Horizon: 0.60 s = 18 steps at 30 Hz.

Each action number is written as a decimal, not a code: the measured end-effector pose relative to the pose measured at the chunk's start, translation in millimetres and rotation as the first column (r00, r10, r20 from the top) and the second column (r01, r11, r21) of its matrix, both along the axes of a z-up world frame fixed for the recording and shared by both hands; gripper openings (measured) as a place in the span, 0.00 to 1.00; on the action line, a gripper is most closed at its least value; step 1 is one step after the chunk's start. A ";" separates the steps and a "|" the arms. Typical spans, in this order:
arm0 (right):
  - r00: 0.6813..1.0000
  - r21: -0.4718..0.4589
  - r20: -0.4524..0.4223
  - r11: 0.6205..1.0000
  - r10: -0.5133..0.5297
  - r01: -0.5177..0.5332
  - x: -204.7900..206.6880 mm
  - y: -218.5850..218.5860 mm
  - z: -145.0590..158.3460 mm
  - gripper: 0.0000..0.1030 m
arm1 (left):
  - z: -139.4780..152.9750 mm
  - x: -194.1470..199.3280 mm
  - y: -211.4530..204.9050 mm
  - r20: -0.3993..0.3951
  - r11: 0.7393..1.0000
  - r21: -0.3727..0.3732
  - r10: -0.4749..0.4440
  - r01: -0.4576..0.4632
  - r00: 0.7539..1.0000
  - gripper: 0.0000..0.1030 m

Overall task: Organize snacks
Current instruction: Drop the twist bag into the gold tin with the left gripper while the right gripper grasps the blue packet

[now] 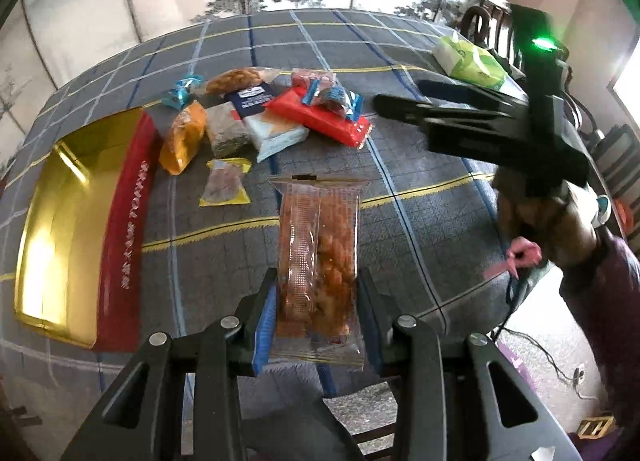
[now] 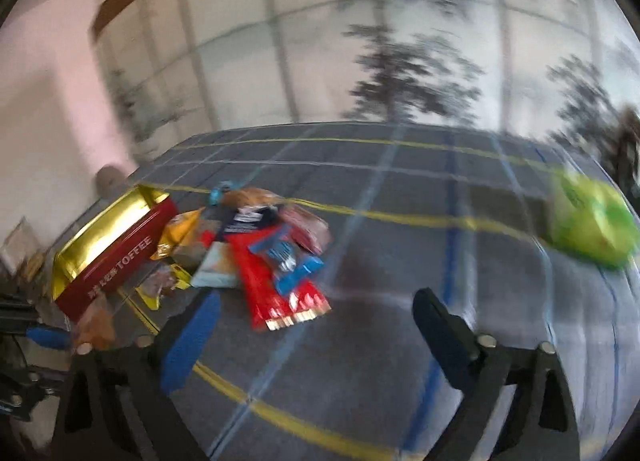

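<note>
My left gripper (image 1: 318, 301) is shut on a clear packet of orange-red snacks (image 1: 318, 257), held above the checked tablecloth. A red box with a gold inside (image 1: 80, 229) lies at the left; it also shows in the right wrist view (image 2: 116, 253). A pile of snack packets (image 1: 256, 113) lies behind it, with a red packet (image 1: 320, 117) on its right side. My right gripper (image 2: 316, 313) is open and empty above the cloth, near the red packet (image 2: 276, 289). It shows in the left wrist view (image 1: 400, 101) at the right. The right wrist view is blurred.
A green and white tissue pack (image 1: 468, 57) lies at the table's far right; it also shows in the right wrist view (image 2: 592, 229). Dark chairs (image 1: 492, 25) stand behind it. The near table edge runs just under my left gripper.
</note>
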State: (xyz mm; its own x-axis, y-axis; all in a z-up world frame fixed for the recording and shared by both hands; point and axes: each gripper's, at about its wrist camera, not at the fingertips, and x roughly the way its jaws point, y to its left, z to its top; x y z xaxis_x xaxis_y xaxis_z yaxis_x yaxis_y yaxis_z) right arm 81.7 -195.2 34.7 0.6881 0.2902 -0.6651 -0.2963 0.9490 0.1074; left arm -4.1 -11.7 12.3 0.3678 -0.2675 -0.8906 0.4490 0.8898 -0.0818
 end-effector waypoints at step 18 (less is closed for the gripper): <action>0.969 0.024 -0.172 0.984 0.176 -0.174 67.4 25.0 -31.8 0.40 | 22.0 -3.1 33.0 0.021 0.994 -0.055 0.096 -0.094 0.995 0.33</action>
